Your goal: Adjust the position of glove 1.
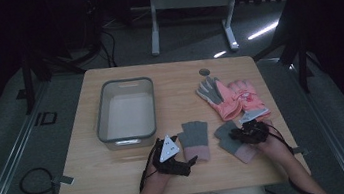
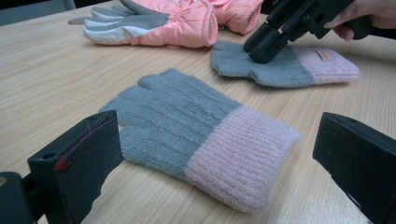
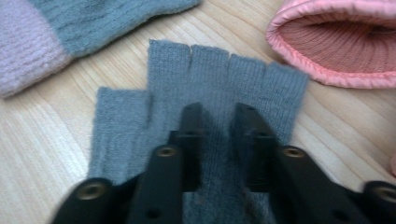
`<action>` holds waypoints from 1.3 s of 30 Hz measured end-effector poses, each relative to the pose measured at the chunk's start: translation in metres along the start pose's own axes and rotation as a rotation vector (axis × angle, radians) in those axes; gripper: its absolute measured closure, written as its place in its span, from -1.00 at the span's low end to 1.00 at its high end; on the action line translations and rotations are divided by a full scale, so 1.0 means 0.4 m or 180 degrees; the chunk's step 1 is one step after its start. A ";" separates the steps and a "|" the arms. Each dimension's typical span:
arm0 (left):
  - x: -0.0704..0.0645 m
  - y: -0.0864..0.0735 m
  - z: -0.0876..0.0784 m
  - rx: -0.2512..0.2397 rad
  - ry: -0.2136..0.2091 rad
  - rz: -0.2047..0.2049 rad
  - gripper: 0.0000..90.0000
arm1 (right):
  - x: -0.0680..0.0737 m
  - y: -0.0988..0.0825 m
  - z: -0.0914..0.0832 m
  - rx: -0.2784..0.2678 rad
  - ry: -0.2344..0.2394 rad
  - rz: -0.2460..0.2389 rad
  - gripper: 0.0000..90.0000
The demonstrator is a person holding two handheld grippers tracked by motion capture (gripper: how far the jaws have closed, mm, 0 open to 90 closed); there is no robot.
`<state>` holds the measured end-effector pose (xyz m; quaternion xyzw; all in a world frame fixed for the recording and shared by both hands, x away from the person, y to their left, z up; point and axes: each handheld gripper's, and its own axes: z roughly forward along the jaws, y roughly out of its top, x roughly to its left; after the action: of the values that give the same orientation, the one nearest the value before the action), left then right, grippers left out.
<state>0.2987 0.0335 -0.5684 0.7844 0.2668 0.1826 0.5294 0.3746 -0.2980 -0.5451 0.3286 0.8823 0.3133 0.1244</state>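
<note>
The right gripper (image 1: 242, 132) pinches a fold of the knit glove (image 3: 205, 88) at five o'clock of the bin (image 1: 126, 111); next, lift it. The left gripper (image 1: 185, 166) waits open.

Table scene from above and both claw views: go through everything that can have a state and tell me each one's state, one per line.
Grey bin: upright, nothing visible inside.
Left knit glove: lying flat, between the left claw's open jaws, untouched.
Right knit glove: flat on the table, pinched by the right claw.
Pink ski gloves: lying overlapped, cuff open.
Left claw: open, low over the table.
Right claw: nearly closed, pinching glove fabric.
</note>
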 end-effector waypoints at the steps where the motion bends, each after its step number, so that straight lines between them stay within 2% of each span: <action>1: 0.000 0.000 0.000 0.0001 0.0000 0.0001 -0.98 | 0.003 0.002 0.000 0.0015 -0.0011 0.0010 0.73; 9: 0.002 0.000 0.000 0.0005 -0.0002 -0.0009 -0.98 | 0.014 0.018 -0.007 0.0117 -0.0077 0.0159 0.88; 11: 0.002 0.000 0.000 0.0004 -0.0004 -0.0009 -0.98 | 0.020 0.020 -0.014 0.0091 -0.0098 0.0178 0.89; 12: 0.001 0.000 0.000 0.0006 -0.0005 -0.0004 -0.98 | 0.028 0.020 -0.029 -0.0009 -0.0122 0.0197 0.89; 17: 0.001 0.000 0.000 0.0003 -0.0007 -0.0008 -0.98 | 0.045 0.026 -0.069 -0.0173 -0.0174 0.0346 0.89; 20: 0.001 0.000 0.000 0.0005 -0.0006 -0.0011 -0.98 | 0.063 0.036 -0.117 -0.0393 -0.0245 0.0595 0.89; 23: 0.001 0.000 0.000 0.0009 -0.0003 -0.0004 -0.98 | 0.083 0.044 -0.153 -0.0558 -0.0306 0.0753 0.89; 27: 0.001 0.000 0.000 0.0006 -0.0001 -0.0007 -0.98 | 0.111 0.050 -0.185 -0.0682 -0.0479 0.0922 0.89; 29: 0.000 0.000 0.000 0.0006 -0.0001 -0.0001 -0.98 | 0.118 0.049 -0.196 -0.0748 -0.0557 0.1067 0.89; 32: 0.000 0.000 0.001 0.0008 0.0001 0.0008 -0.98 | 0.122 0.039 -0.193 -0.0756 -0.0739 0.1276 0.89; 33: 0.000 0.000 0.000 0.0005 -0.0002 0.0004 -0.98 | 0.120 0.035 -0.186 -0.0729 -0.0717 0.1362 0.89; 36: 0.001 0.000 0.000 0.0009 -0.0005 0.0004 -0.98 | 0.120 0.023 -0.161 -0.0660 -0.0836 0.1455 0.89; 39: 0.000 0.000 0.000 0.0006 -0.0001 0.0008 -0.98 | 0.114 0.008 -0.142 -0.0668 -0.0952 0.1596 0.89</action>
<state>0.2988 0.0334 -0.5683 0.7853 0.2660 0.1829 0.5284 0.3176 -0.2928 -0.4999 0.5638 0.7084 0.3718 0.2050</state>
